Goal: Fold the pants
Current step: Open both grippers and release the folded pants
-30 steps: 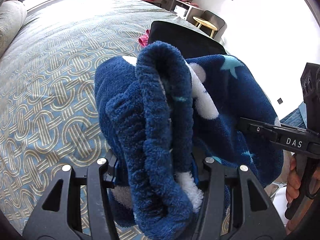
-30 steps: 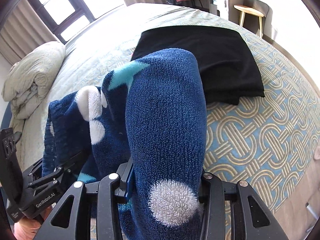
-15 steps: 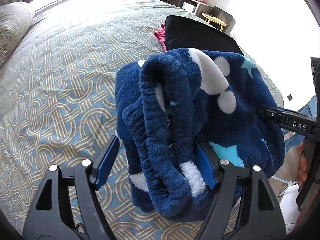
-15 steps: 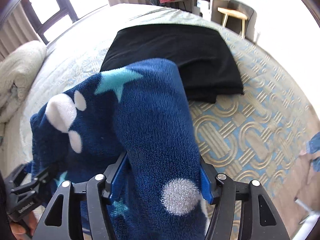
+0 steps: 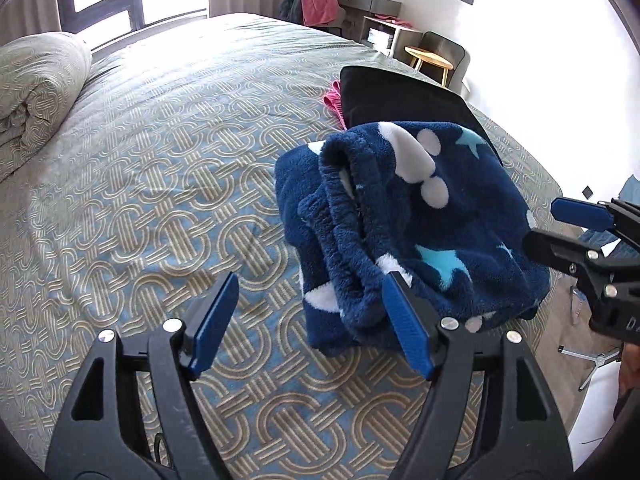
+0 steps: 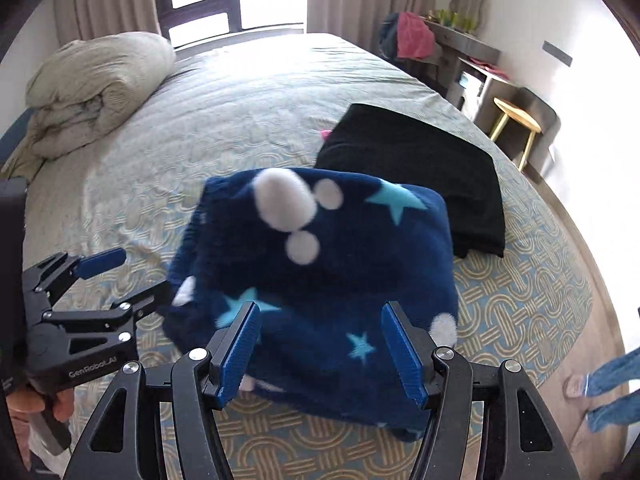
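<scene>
The navy fleece pants (image 5: 404, 224) with white dots and teal stars lie folded in a thick bundle on the patterned bedspread (image 5: 160, 184); they also show in the right wrist view (image 6: 320, 280). My left gripper (image 5: 308, 320) is open and empty at the bundle's near left edge, its right pad (image 5: 406, 330) against the fleece. My right gripper (image 6: 320, 352) is open and empty, its jaws spread just in front of the bundle. Each gripper shows in the other's view, the right one (image 5: 580, 232) and the left one (image 6: 100, 280).
A folded black garment (image 6: 416, 168) lies just behind the pants, with a bit of pink cloth (image 5: 334, 102) beside it. A rolled duvet (image 6: 96, 92) sits at the head of the bed. The bed edge, a stool (image 6: 516, 120) and a desk are to the right.
Both grippers let go of the pants, opened wide and pulled back. The folded bundle now rests on the bed.
</scene>
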{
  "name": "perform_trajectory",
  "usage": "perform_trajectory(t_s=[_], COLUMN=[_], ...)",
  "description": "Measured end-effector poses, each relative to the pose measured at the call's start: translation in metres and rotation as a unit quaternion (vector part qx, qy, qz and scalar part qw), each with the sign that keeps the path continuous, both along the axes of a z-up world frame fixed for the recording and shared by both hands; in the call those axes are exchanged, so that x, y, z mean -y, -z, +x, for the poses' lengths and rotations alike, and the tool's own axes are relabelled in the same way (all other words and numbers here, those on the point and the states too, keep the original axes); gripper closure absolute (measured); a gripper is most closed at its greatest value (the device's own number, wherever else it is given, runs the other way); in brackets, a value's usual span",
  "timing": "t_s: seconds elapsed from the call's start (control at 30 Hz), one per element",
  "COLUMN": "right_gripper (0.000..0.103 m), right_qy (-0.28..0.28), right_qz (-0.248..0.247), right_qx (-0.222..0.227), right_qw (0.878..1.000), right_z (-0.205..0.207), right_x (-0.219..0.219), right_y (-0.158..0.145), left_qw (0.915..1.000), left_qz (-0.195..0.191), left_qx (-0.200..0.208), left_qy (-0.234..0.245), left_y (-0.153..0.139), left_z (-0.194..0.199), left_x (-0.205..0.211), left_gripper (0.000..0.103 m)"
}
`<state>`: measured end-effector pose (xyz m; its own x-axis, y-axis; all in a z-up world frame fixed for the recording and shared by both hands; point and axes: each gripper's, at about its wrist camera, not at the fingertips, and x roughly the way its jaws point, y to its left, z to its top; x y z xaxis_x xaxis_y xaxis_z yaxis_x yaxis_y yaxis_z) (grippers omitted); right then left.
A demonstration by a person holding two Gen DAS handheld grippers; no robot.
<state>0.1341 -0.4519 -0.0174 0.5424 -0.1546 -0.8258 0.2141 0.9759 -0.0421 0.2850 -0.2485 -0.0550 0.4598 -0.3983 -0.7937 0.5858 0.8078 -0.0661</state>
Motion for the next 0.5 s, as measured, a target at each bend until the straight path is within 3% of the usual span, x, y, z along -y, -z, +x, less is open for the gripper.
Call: perform_trajectory(t_s=[0.13,0.2,0.5], right_gripper=[0.039,0.038,0.038], right_qy=[-0.022,-0.027,-0.025], right_qz=[0.0,0.012,0.038], right_qx=[0.021,0.027,0.03], right_qw=[1.0,0.999,0.999], right_z=[-0.016,-0.025,-0.061], right_x=[-0.032,-0.046,-0.087], right_y=[-0.009,-0.012,-0.012], left_qw=[0.9994,0.9988,0.9952], left_qz=[-0.01,-0.014,-0.007], left_qx=[0.025,0.038,0.077], left_qy=[-0.02,-0.029,-0.06], left_y=[-0.015,-0.022,-0.035], left_z=[-0.018,-0.029,-0.077], left_x=[-0.03,-0.044,-0.092], left_gripper=[0.026,0.019,0.018])
